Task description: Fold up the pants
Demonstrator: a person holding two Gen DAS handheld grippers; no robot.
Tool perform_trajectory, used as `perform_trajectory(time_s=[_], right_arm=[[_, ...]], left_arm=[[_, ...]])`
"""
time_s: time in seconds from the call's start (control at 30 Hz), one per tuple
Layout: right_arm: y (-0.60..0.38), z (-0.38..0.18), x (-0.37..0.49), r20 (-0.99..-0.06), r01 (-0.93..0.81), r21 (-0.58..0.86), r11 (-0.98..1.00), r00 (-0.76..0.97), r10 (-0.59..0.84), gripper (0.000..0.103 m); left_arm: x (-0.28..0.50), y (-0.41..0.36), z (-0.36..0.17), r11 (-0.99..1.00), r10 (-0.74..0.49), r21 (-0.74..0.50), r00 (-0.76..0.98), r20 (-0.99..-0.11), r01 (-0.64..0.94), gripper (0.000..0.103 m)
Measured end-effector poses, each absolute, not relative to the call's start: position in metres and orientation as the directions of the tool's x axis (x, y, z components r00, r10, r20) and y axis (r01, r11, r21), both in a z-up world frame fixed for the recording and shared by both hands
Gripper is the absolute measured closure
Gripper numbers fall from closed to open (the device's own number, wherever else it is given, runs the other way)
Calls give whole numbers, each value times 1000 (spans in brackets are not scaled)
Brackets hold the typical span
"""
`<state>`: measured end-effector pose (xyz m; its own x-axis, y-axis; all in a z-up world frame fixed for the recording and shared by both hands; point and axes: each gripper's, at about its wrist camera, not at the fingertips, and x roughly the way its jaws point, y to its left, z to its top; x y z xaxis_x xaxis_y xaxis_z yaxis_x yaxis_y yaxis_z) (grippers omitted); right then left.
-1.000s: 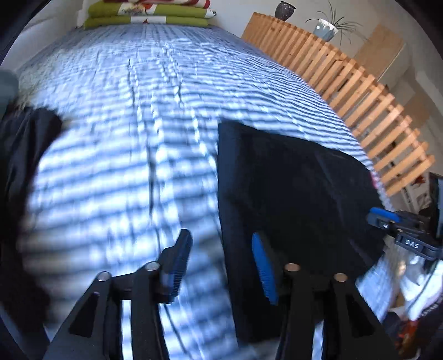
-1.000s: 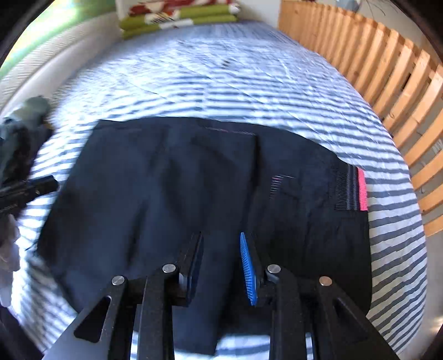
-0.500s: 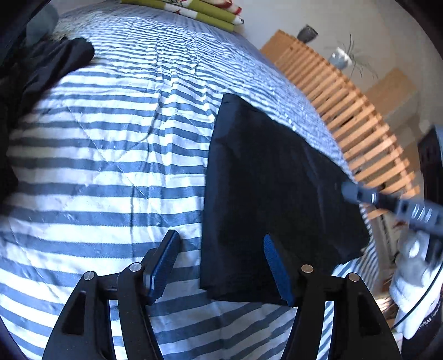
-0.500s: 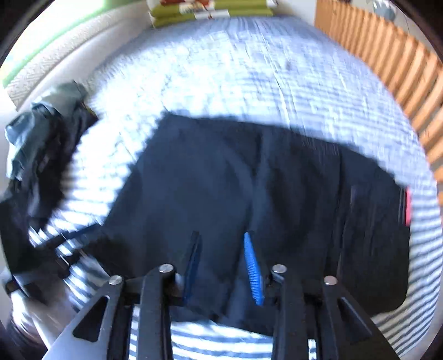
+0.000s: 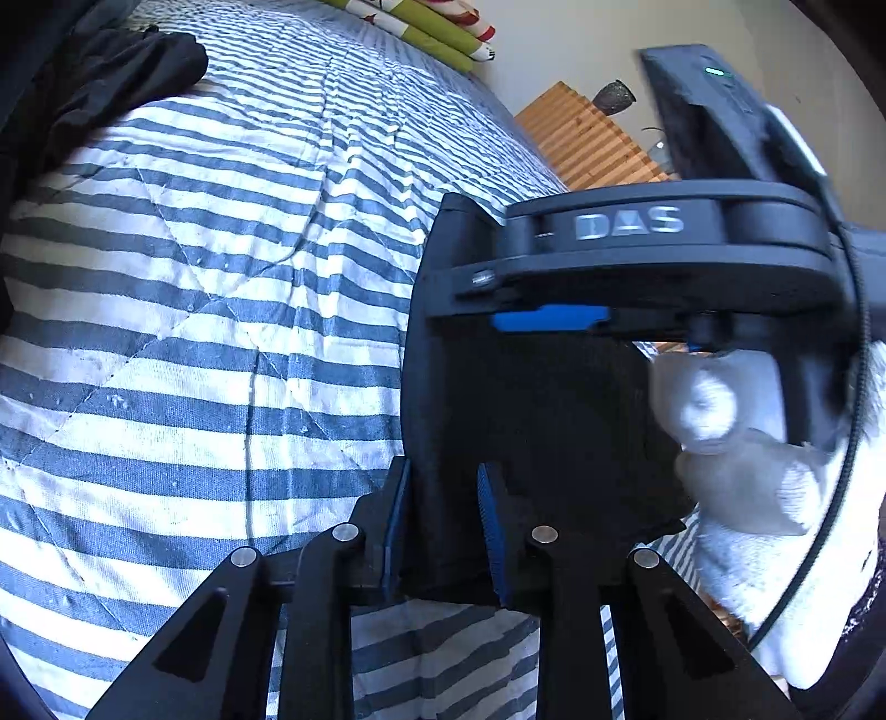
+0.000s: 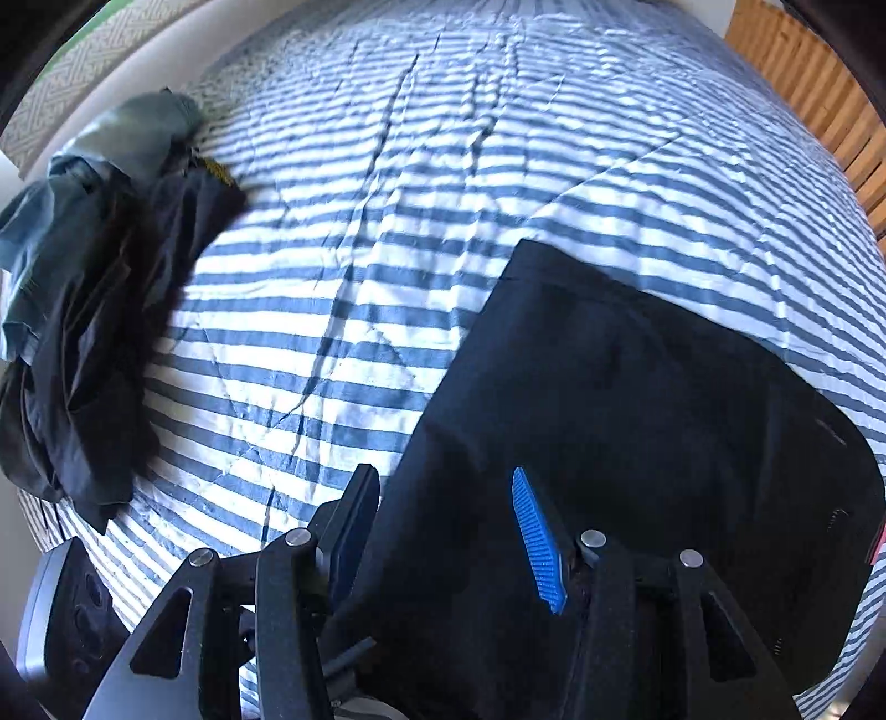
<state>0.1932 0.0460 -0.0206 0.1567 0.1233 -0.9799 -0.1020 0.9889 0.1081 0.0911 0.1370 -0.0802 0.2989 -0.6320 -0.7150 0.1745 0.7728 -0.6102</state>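
Observation:
The black pants lie folded flat on the striped bed cover; a pink tag shows at their right edge. In the left wrist view the near left corner of the pants fills the narrow gap of my left gripper, which is shut on it. My right gripper stands open and straddles the left edge of the pants. One blue pad of the right gripper hangs just above the cloth, and a white-gloved hand holds that tool.
A heap of dark and grey-green clothes lies at the bed's left edge and shows again as a clothes heap. A slatted wooden rail runs along the right side. Green cushions sit at the far end.
My left gripper has come down onto the near left corner of the pants and its fingers have narrowed onto the cloth. The right gripper has swung left to the same edge and spread wider.

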Motion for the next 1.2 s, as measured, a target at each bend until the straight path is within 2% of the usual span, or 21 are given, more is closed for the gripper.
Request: perform_trajectory(time_s=[0.33,0.43,0.5,0.6,0.67,0.77,0.93,1.2], right_arm=[[75,-42,198,-994,-123,2,992,111,16,57],[75,-45,194,-994,-126,-24,992,111,-10,71],[70,-46,191,-994,-117,-5,993,110,8,86],[60,-37,186,-991,-95,35,995,127,47,95],[50,-26,182,-986,-75,64,995,148,75,97],[32,-6,172,-972,-50,133,990,189,140,98],[-8,34,151,-938,-2,233,972,265,225,99],[-102,92,118,-861,78,361,929,411,300,100]], left_arm=[[92,132,-65,756,-653,-617,314,-690,217,84],[96,128,-65,755,-654,-618,312,-689,219,84],[95,129,-63,744,-667,-630,307,-679,223,83],[93,128,-56,728,-685,-643,284,-671,237,74],[87,130,-51,725,-688,-641,272,-672,250,66],[75,135,-40,757,-652,-581,287,-701,300,64],[69,142,-30,768,-636,-548,289,-716,331,60],[78,106,-15,753,-650,-541,293,-702,375,60]])
